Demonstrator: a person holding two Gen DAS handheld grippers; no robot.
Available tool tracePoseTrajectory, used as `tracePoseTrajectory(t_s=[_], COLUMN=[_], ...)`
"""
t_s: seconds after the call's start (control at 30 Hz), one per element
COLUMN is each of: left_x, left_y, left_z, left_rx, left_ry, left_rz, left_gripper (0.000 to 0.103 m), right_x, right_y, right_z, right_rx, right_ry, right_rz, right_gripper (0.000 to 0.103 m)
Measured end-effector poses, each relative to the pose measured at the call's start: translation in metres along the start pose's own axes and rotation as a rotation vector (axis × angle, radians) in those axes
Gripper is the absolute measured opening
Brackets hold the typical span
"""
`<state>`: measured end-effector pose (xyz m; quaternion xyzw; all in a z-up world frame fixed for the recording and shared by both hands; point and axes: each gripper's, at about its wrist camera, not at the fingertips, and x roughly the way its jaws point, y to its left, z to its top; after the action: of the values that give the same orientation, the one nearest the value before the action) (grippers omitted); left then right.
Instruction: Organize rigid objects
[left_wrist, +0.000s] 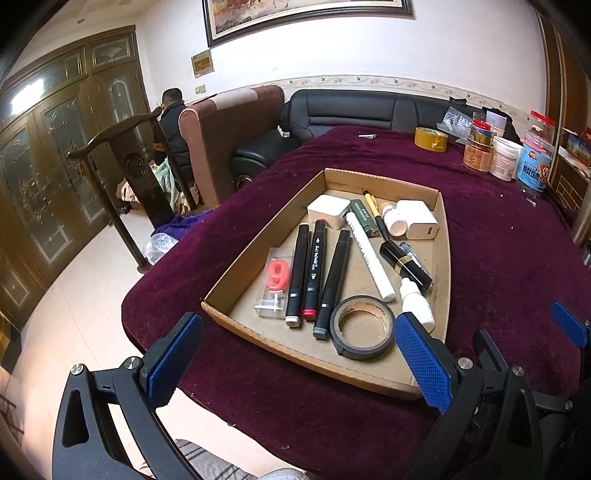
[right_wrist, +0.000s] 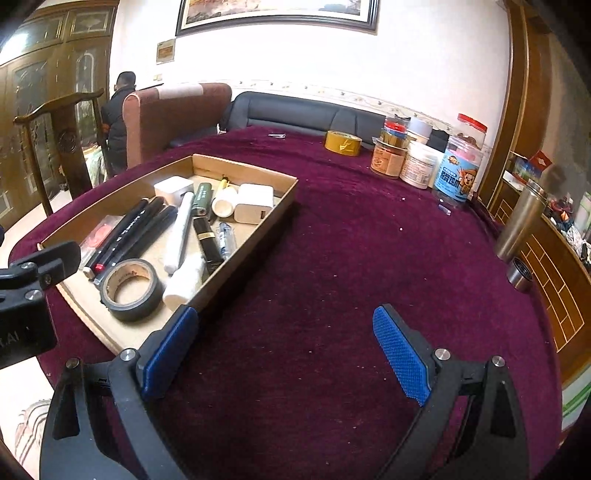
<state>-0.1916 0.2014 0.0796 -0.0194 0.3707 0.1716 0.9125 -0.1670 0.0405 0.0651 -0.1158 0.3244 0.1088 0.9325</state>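
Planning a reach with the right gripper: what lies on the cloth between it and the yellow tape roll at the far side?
Only bare purple tablecloth, as the right wrist view shows; the yellow tape roll stands clear of the cardboard tray.

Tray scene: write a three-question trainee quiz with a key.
1. True or false: the black tape roll lies inside the tray.
2. How many black markers lie side by side next to the red 9 candle?
3. Which is shut on something? A) left gripper B) right gripper C) neither

Key: 1 true. 2 three. 3 C: both are open and empty, the left over the tray's near end, the right over the bare cloth.
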Motion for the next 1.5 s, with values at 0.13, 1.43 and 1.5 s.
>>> tracePoseTrajectory(t_s=[0.13, 1.43, 1.5], left_x=[0.003, 0.004, 0.003], left_y=[0.007, 0.006, 0.007], left_z=[0.0, 0.002, 0.001], left_rx=[-0.013, -0.054, -0.054], left_ry=[0.009, 0.03, 0.03], left_rz=[-0.008, 0.026, 0.026], left_gripper=[0.102, 0.102, 0.102], right_x=[-0.001, -0.004, -0.004], right_y=[0.008, -0.001, -0.001], right_z=[0.002, 0.004, 0.004], right_rx=[-0.021, 0.006, 0.004], right_ry=[-0.002, -0.017, -0.017], right_rz=[-0.004, 0.027, 0.027], right_gripper=[0.097, 0.097, 0.097])
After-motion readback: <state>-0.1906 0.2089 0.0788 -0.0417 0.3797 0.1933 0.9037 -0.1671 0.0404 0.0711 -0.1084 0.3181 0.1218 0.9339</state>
